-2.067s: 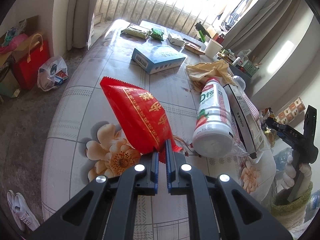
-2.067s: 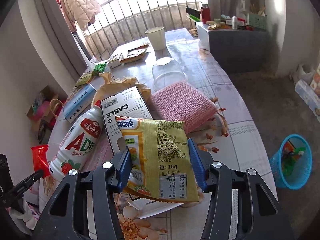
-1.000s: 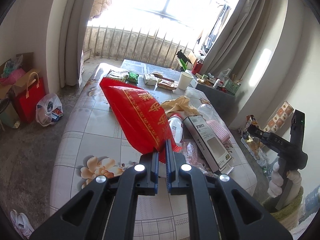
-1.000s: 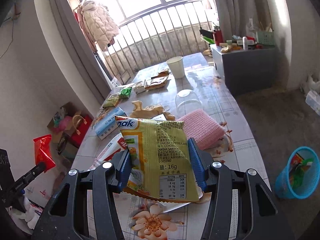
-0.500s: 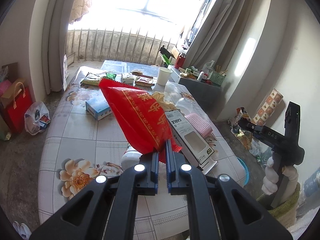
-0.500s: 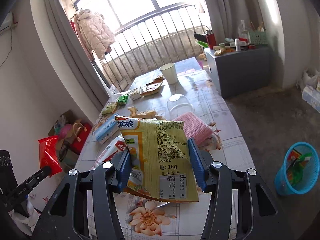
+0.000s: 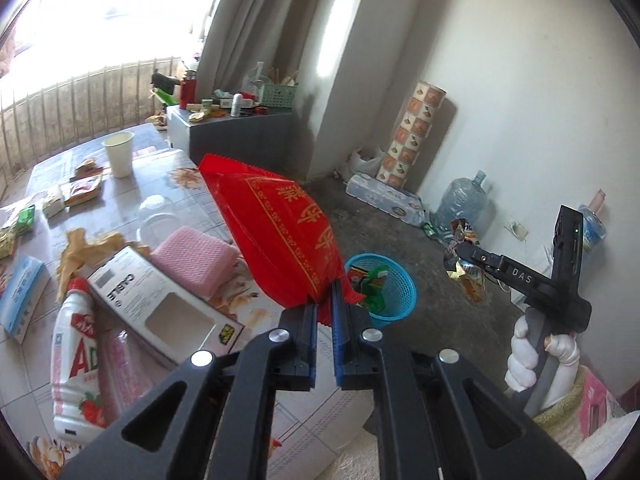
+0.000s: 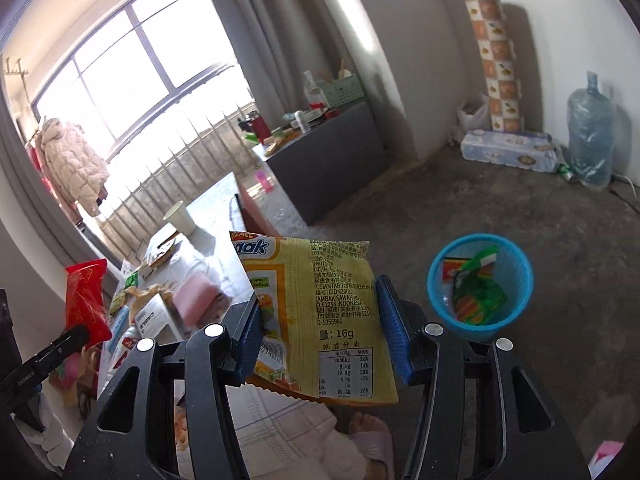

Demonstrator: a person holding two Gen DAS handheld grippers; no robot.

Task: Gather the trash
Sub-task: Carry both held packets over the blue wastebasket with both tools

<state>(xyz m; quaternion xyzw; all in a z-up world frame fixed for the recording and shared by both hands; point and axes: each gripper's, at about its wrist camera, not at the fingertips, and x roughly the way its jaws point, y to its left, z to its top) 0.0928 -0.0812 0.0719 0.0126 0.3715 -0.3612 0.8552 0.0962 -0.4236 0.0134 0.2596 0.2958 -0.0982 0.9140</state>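
My left gripper (image 7: 324, 312) pinches the red snack bag (image 7: 280, 232) by its bottom seam; my right gripper (image 8: 320, 324) clamps the yellow snack packet (image 8: 316, 312) across its width. The blue wastebasket (image 8: 516, 268) sits on the floor ahead, right of the packet, nearer my right. Its bottom is hidden by 2 or more wrappers.

Bright barred window (image 8: 132, 92), grey curtains (image 8: 240, 52), concrete floor (image 8: 520, 208).
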